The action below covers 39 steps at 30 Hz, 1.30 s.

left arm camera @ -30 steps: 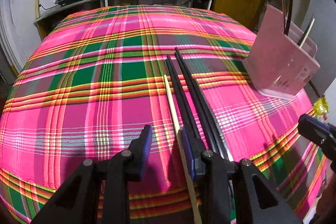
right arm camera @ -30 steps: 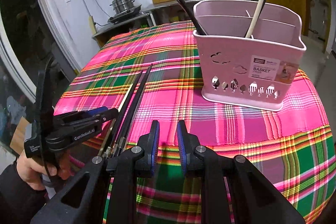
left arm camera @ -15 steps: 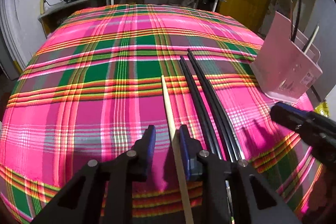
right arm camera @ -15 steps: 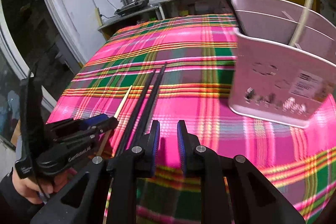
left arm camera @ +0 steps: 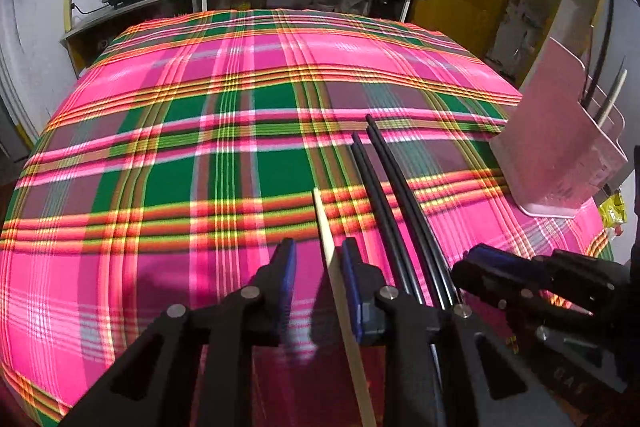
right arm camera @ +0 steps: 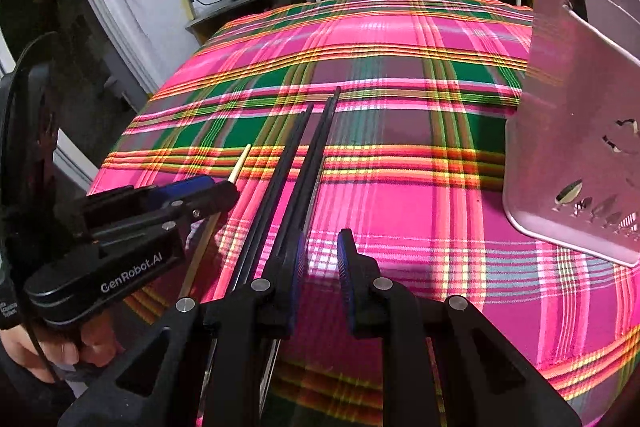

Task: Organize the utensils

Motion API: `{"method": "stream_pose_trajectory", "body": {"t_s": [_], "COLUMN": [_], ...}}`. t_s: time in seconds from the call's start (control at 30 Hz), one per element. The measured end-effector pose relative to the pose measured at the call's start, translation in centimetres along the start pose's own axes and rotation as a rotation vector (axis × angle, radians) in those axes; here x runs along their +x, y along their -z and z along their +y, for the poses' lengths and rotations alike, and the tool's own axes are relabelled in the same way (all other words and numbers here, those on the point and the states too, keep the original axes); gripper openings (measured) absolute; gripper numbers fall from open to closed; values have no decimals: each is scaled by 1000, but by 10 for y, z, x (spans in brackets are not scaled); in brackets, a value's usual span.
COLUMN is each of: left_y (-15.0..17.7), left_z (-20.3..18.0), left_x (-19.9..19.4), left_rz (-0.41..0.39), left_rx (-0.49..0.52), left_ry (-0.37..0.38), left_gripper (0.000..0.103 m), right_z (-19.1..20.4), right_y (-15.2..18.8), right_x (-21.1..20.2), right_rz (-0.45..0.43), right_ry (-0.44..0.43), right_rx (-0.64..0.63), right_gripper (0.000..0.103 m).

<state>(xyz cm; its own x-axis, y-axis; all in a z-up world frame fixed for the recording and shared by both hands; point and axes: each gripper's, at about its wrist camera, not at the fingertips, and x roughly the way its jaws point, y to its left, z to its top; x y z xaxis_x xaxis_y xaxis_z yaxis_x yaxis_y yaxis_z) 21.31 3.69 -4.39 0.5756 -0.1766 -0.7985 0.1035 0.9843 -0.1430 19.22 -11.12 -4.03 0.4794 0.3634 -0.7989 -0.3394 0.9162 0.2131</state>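
Lying on the plaid tablecloth (left arm camera: 168, 155), a pale wooden chopstick (left arm camera: 330, 255) is framed by the left gripper (left arm camera: 316, 277), whose blue-padded jaws are spread around it; the stick is seen close against the right-hand pad, with clear cloth between it and the other pad, and no pinch is shown. Just beside it, a bundle of black chopsticks (left arm camera: 394, 195) is laid lengthwise on the cloth, its near ends hidden behind the gripper's frame. In the right wrist view, the right gripper (right arm camera: 320, 259) is held with a narrow gap between its pads and nothing between them, just right of the black bundle. A pink utensil basket (right arm camera: 576, 147) is stood on the cloth to the right, with a few chopsticks already upright in it. A hand (right arm camera: 60, 351) is seen gripping the left tool's handle.
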Motion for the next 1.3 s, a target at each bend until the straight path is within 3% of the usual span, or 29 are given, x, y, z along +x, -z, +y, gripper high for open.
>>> {"method": "stream_pose_trajectory", "body": {"t_s": [0.37, 0.83, 1.3], "left_y": [-15, -10, -11], "left_z": [5, 12, 11], "left_x": [9, 7, 7], "left_rz": [4, 0, 3], "left_rx": [7, -8, 6], "left_ry": [-13, -8, -10], "left_gripper": [14, 14, 14], "right_z": [4, 13, 9], "right_y": [-1, -4, -5], "right_x": [1, 0, 5], "right_rz": [22, 19, 40], "right_ry": [40, 12, 54], "right_rx": [-12, -13, -28], "right_gripper": [17, 18, 15]}}
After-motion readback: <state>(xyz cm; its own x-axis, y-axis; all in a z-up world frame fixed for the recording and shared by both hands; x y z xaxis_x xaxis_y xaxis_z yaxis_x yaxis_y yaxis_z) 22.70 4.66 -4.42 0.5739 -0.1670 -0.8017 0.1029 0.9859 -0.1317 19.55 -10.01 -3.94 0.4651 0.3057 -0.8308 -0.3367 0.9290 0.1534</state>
